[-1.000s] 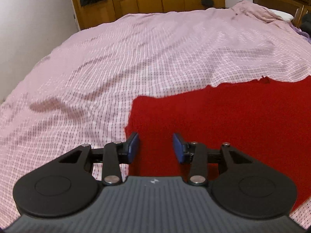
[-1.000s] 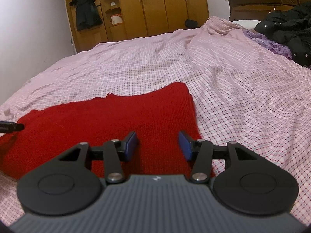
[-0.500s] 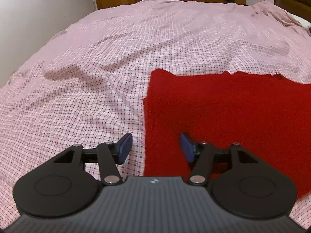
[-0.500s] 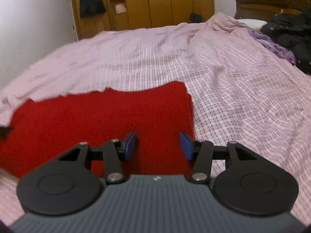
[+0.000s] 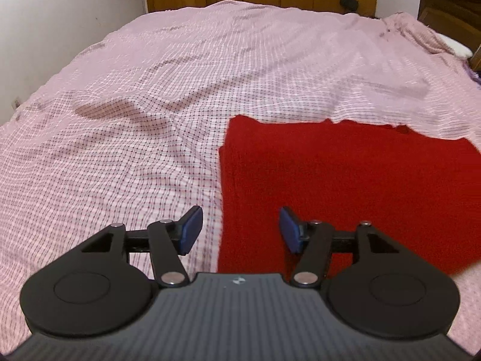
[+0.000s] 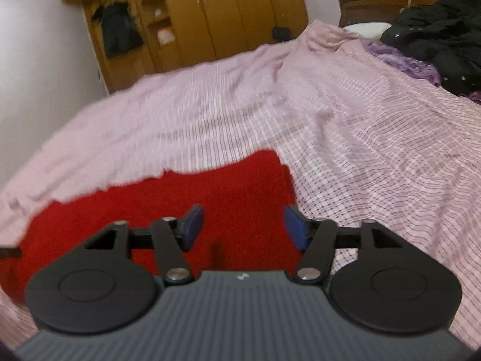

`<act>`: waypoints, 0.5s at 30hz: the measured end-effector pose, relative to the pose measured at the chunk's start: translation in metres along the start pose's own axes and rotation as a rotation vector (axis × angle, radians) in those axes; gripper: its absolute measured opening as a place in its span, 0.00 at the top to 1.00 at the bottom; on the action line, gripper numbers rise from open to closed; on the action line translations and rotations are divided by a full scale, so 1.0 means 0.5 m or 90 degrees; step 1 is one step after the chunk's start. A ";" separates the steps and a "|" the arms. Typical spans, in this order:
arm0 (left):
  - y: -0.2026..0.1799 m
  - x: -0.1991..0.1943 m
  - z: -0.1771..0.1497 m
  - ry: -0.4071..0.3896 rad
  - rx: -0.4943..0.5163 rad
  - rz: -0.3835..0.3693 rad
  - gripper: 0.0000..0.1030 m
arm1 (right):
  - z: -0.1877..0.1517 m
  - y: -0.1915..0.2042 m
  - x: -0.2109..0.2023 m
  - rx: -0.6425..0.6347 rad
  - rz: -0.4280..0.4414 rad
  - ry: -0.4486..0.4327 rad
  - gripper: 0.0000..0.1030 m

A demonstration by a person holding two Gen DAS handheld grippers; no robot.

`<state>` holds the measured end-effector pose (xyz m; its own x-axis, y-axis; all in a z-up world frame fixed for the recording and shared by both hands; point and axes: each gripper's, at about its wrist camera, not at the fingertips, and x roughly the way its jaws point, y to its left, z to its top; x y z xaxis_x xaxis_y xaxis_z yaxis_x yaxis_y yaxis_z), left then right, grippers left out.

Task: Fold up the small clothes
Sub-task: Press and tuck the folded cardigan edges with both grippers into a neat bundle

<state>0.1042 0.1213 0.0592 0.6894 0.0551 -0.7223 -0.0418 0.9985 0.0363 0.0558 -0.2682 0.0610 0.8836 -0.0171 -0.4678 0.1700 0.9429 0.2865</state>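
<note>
Garment: We see a red knitted cloth (image 5: 345, 180) lying flat on the bed (image 5: 180, 90), folded into a rough rectangle with a frayed far edge.
Where it lies: On the pink checked bedspread, at the near side of the bed; in the left wrist view it fills the space from 1 to 4 o'clock, in the right wrist view from 8 to 11 o'clock.
Left hand-held gripper (image 5: 239, 230): Its blue pads stand well apart with nothing between them. It hangs above the cloth's left edge, which runs from 6 toward 12 o'clock between the fingers; one pad is over bedspread, the other over red knit.
Right hand-held gripper (image 6: 243, 227): Its jaws are opening at this moment and grip nothing. It sits over the cloth's right end, the right edge passing near the pad at 3 o'clock; this view is blurred.
How it handles: We judge the knit soft, light and limp, with no stiffness. It will sag and stretch when lifted, and its fuzzy surface should grip the pads well. Layers may slide apart if only the top one is pinched.
Where to take hold: We suggest the two near corners, one for each gripper, pinching through all layers at the edge.
Background: Wooden wardrobe (image 6: 225, 15) at 12 o'clock; dark clothing (image 6: 436, 30) at 2 o'clock.
</note>
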 end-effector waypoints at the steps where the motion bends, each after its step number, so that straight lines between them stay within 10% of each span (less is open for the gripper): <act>1: -0.003 -0.015 -0.004 -0.001 0.000 -0.002 0.37 | 0.000 -0.001 -0.016 0.008 0.005 -0.007 0.31; 15: -0.063 -0.124 -0.079 0.006 -0.024 -0.027 0.34 | -0.052 -0.028 -0.106 0.136 0.030 0.030 0.29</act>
<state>0.0340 0.0863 0.0757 0.6840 0.0119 -0.7293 -0.0392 0.9990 -0.0205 -0.0048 -0.2717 0.0604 0.8722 0.0450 -0.4870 0.2224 0.8503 0.4770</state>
